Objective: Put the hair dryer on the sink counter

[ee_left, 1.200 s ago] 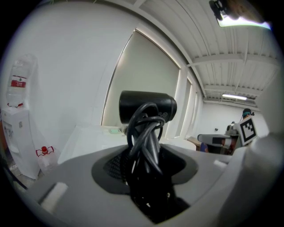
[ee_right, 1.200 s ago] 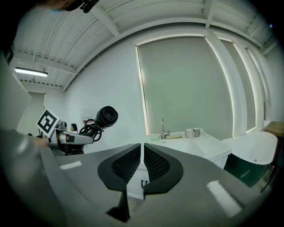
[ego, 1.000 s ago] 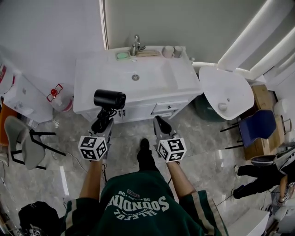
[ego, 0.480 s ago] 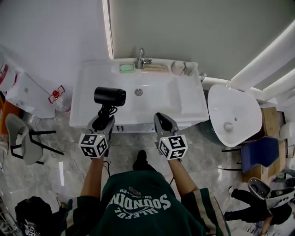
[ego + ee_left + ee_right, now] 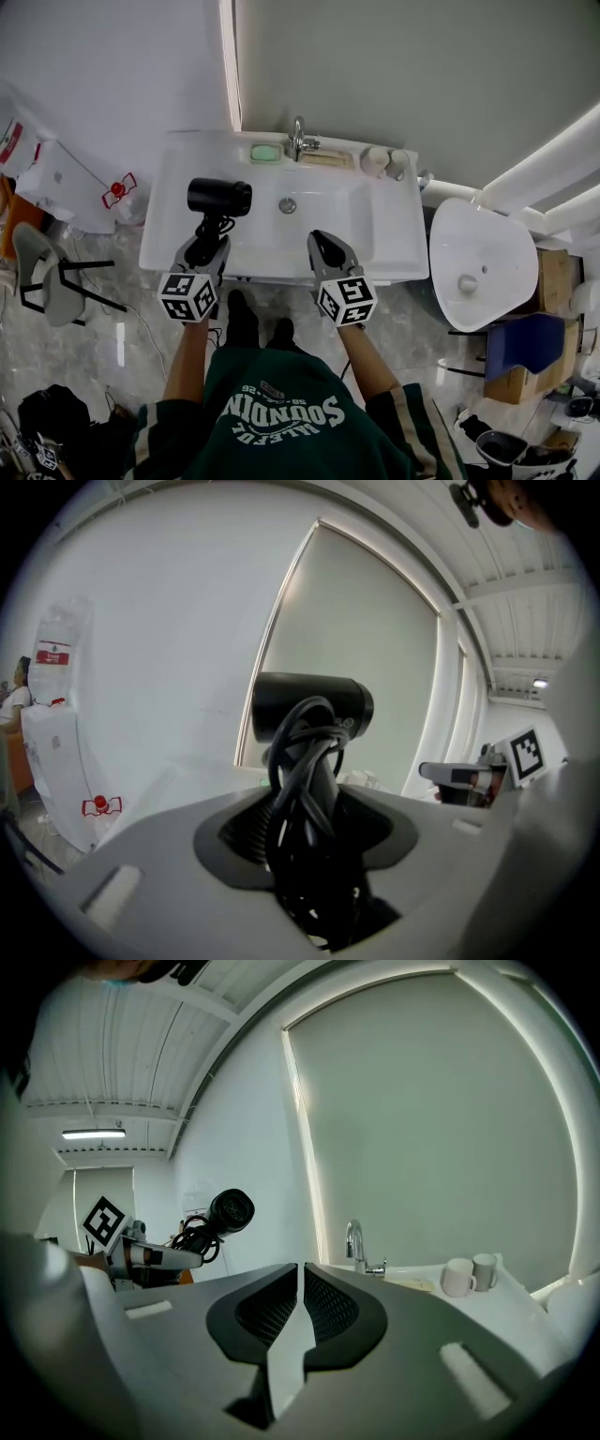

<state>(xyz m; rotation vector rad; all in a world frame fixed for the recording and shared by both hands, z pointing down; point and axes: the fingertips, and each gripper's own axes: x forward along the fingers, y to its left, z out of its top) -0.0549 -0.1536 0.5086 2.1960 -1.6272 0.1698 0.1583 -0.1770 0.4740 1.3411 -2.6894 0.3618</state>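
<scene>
A black hair dryer [image 5: 219,197] with its cord wound round the handle is held upright over the left part of the white sink counter [image 5: 178,178]. My left gripper [image 5: 208,246] is shut on the handle; the dryer [image 5: 312,708] fills the left gripper view and shows small as the hair dryer [image 5: 228,1211] in the right gripper view. My right gripper [image 5: 323,248] is shut and holds nothing, over the counter's front edge by the basin [image 5: 291,211].
At the counter's back stand a tap [image 5: 299,141], a green soap dish [image 5: 266,152] and two cups [image 5: 386,161]. A round white table [image 5: 481,267] is to the right. A chair [image 5: 42,281] and a white unit [image 5: 56,183] stand at the left.
The person has stepped up to the sink. Both grippers now hang over the counter, and the dryer has come from the counter's front edge to over its left part.
</scene>
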